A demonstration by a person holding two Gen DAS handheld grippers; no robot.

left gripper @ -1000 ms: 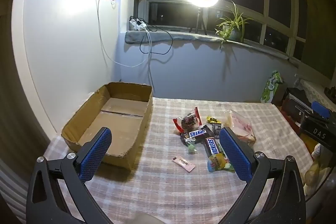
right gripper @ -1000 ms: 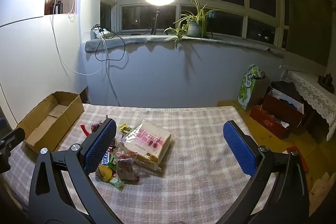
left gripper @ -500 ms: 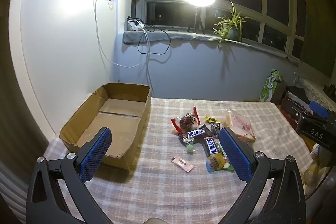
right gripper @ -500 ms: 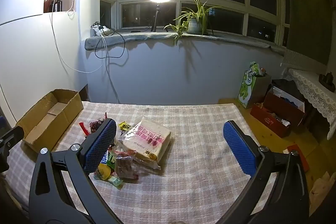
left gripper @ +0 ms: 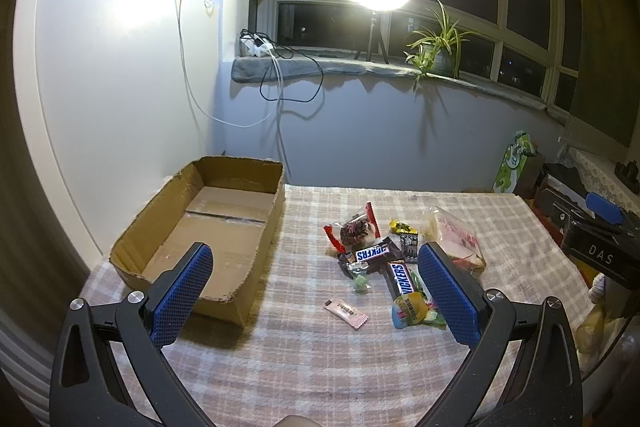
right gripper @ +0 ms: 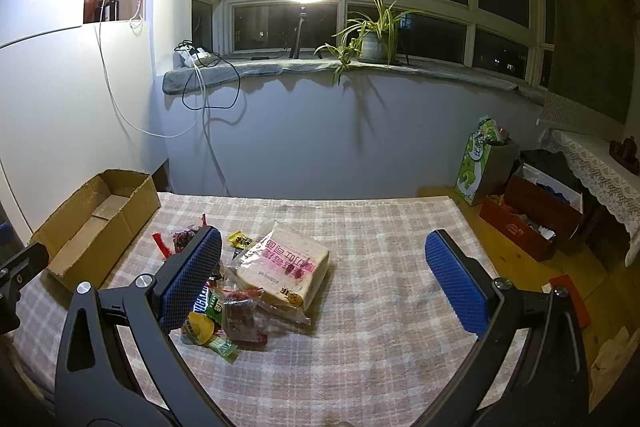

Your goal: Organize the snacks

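Our left gripper hangs above the near edge of the checked tablecloth, jaws spread wide and holding nothing; our right gripper hangs the same way, fully open and empty, over the other side of the table.

Nearest to us in the left wrist view lies a small pink sachet, on its own just clear of the heap. Behind it the snacks are piled together: a yellow and green packet, two Snickers bars lying partly across one another, a green candy, a red-edged bag of dark fruit, a small yellow wrapper and, on the right, a clear bag of sliced bread. To the left, well apart from the heap, stands the open cardboard box, with nothing in it that we can see.

We judge the sorting not yet begun. The risks lie in the heap itself: wrappers overlap, so a closing grip may catch two at once or drag a neighbour along. The flat sachet offers little edge, and fingers could slide over it or bunch the cloth. The bread, we think, would crush under a hard squeeze. With both grippers near one pile, they may also collide.
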